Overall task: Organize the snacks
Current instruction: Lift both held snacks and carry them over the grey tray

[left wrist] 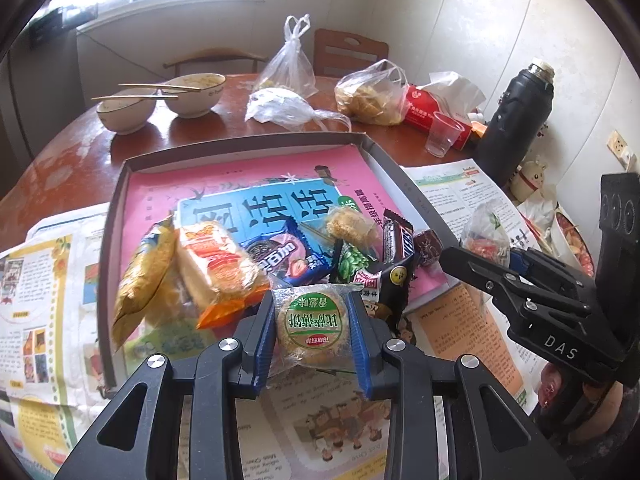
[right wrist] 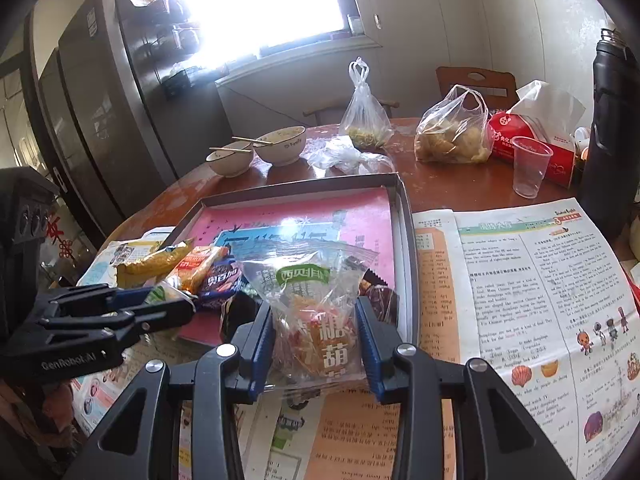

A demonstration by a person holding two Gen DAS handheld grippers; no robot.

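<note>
Jaws clamp cookie [left wrist: 312, 326] left, candy bag [right wrist: 316, 320] right.

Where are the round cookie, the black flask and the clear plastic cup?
round cookie [left wrist: 312, 320], left wrist view, green label.
black flask [left wrist: 516, 120], left wrist view, middle of body.
clear plastic cup [right wrist: 530, 168], right wrist view, side wall.

Pink booklet [left wrist: 248, 184] in the tray [left wrist: 120, 200]: near half buried under the snack heap, title partly covered. Snickers bar [left wrist: 396, 240] mostly behind other packets. Newspaper [right wrist: 540, 280] runs off the right wrist view's lower edge, its small print unreadable. Black flask [right wrist: 612, 128] cut by the right edge. Window [right wrist: 256, 4] blown out white, nothing readable beyond it.
</note>
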